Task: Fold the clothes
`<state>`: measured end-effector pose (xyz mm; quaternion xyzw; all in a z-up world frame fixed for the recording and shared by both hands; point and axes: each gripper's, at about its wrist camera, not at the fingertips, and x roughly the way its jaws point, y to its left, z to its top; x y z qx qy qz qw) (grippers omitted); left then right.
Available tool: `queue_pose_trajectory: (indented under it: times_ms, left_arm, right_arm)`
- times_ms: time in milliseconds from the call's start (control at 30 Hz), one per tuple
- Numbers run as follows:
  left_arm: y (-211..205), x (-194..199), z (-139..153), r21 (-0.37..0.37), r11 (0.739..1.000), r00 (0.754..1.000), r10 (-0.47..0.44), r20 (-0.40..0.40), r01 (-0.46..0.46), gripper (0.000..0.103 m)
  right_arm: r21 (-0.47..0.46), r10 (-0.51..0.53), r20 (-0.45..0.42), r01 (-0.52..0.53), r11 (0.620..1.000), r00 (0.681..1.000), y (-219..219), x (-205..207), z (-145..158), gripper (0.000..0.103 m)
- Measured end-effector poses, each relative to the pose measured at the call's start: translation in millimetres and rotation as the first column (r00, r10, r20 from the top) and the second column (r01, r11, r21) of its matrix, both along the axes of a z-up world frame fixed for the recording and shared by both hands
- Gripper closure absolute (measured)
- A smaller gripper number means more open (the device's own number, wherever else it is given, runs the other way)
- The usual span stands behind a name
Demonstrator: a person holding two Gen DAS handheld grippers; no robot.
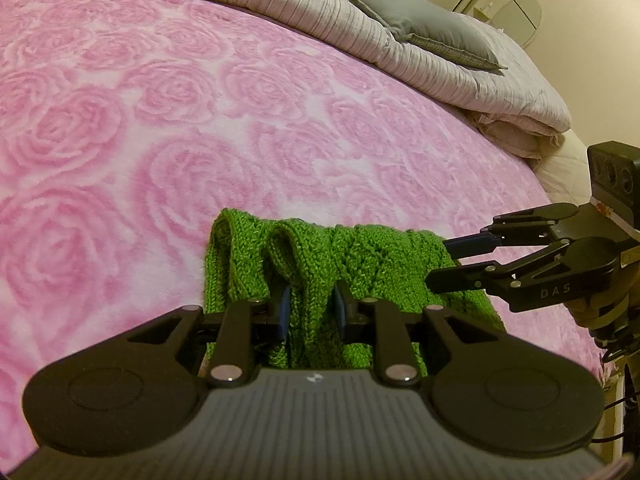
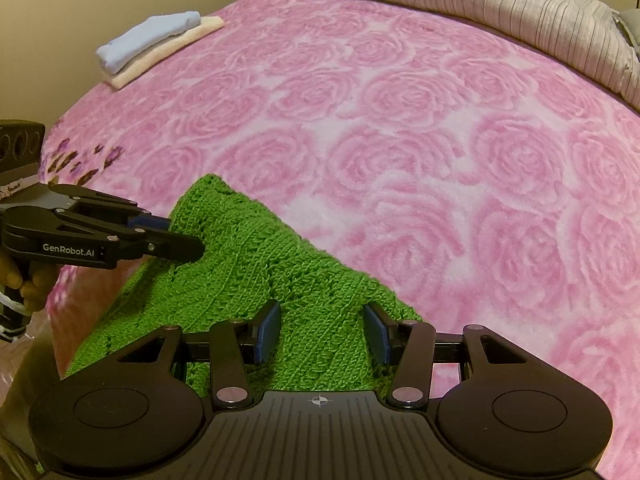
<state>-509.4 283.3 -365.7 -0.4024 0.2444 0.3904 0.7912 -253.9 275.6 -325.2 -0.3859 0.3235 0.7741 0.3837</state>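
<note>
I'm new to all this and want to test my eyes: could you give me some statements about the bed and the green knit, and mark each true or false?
1. The green knit garment lies on a pink rose-patterned blanket. True.
2. The left gripper has green knit bunched between its fingers. True.
3. The right gripper hangs far from the garment. False: the knit lies between its fingers.
4. The folded clothes at the bed's far corner are red. False: pale blue on cream.
5. A grey pillow rests on the striped comforter. True.

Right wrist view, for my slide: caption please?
Both grippers grip a green knitted garment on a pink rose-patterned blanket.
</note>
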Motion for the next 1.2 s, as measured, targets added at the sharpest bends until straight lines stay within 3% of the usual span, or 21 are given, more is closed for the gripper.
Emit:
queue_pose_trajectory:
  times_ms: [467,800,1000,1200]
  left_arm:
    - [0.0,-3.8,-1.6,0.004,1.000,1.000,-0.008,0.020,0.008,0.085]
    - [1.3,-13.5,6.8,0.026,0.999,0.998,-0.024,0.062,0.023,0.091]
    - [7.6,-25.8,16.2,0.029,0.999,0.996,-0.026,0.086,0.024,0.091]
    - [21.9,-33.3,16.3,0.030,1.000,0.998,-0.004,0.057,0.003,0.092]
  right_arm:
    - [0.000,-0.007,0.008,0.007,1.000,1.000,1.0,-2.5,-1.1,0.053]
    - [0.024,-0.037,-0.111,0.040,0.999,0.993,-5.9,16.4,-1.6,0.053]
    - [0.017,-0.046,-0.121,0.048,0.999,0.992,-1.4,11.1,4.9,0.060]
    - [0.007,-0.067,-0.120,0.068,0.998,0.990,6.5,2.1,6.7,0.065]
